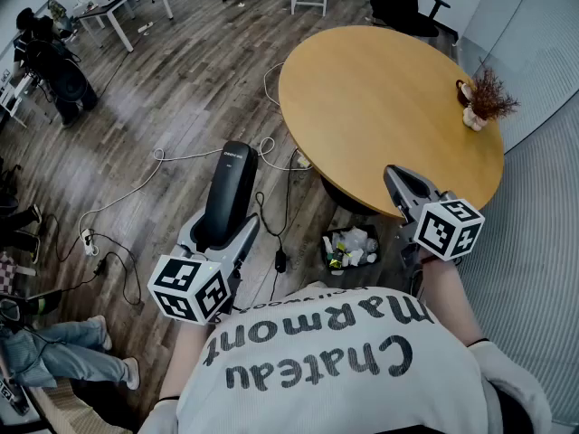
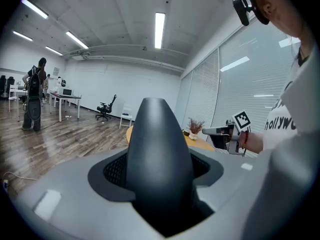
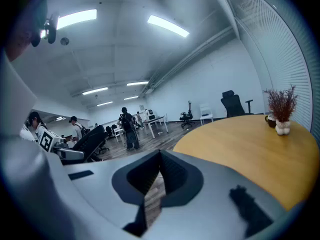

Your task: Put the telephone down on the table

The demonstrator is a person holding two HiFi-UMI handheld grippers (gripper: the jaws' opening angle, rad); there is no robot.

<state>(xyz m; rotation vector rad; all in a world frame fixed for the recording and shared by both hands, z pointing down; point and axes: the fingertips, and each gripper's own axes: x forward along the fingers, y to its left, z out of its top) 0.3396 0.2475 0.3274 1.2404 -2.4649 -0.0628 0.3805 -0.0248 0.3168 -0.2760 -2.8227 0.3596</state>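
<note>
From the head view, the left gripper (image 1: 222, 233) is squeezing the low end of the black telephone (image 1: 231, 188). The telephone sticks up and away over the wood floor (image 1: 163, 89), off to the left of the round bench (image 1: 380, 98), not over it yet. The right gripper (image 1: 395, 175) hangs at the near edge of the bench, and a small dry plant (image 1: 487, 99) sits at the far side. The telephone looks hard, smooth and not very heavy, I think. It is long and held only at one end, so it could tip or slide, and a hold nearer the middle would be safer. In the left gripper view, the telephone fills the gap between both pads. It hides much of what is ahead, its bottom end is lost inside the gripper, and I cannot see any buttons. In the right gripper view, the jaws are almost together with nothing in them, and only a thin strip of floor shows through.
</note>
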